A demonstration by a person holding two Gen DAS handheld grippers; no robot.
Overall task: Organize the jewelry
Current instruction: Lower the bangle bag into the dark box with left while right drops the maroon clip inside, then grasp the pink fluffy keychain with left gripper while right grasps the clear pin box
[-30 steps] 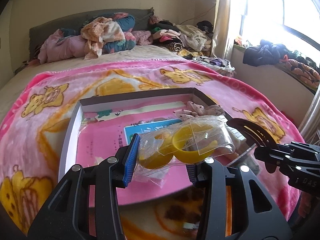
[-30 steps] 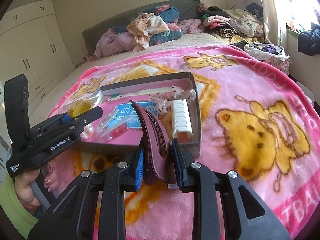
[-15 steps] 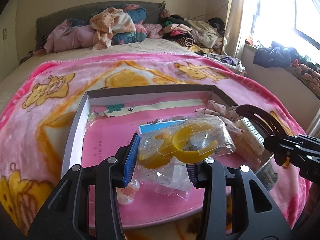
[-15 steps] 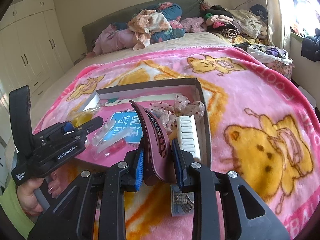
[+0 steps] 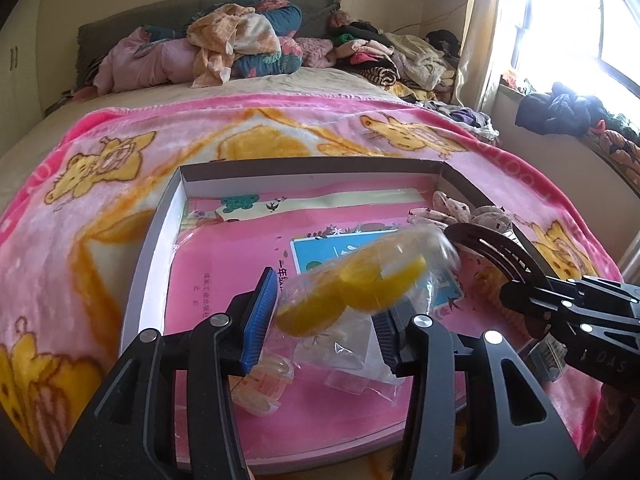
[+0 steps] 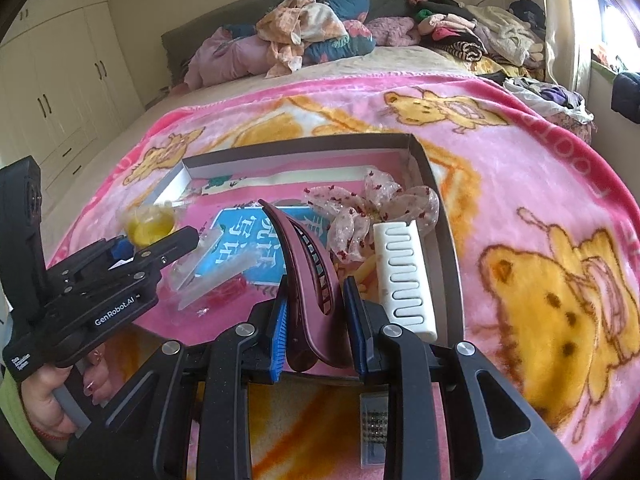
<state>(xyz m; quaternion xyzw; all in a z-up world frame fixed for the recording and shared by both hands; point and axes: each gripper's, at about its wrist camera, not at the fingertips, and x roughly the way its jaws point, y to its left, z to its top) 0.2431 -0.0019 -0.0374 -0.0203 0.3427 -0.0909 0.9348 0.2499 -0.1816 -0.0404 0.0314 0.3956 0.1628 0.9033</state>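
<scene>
Currently mid-drop: left gripper (image 5: pixel 324 312) jaws have just been opening, and the clear bag of yellow bangles (image 5: pixel 356 284) sits blurred between the pads, slipping free over the open box (image 5: pixel 156 240) on the pink blanket (image 5: pixel 80 208). Right gripper (image 6: pixel 316 320) is clamped on the maroon hair clip (image 6: pixel 308 280), hovering at the box's near edge beside the white comb (image 6: pixel 404 276). Next, I'd judge: widen left fully, back it off, then lower the clip into bare box floor.

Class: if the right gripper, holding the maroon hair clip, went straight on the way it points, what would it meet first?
Probably the sheer bow in the box, just beyond the hair clip tip; the white comb lies slightly right. Depth is uncertain.
</scene>
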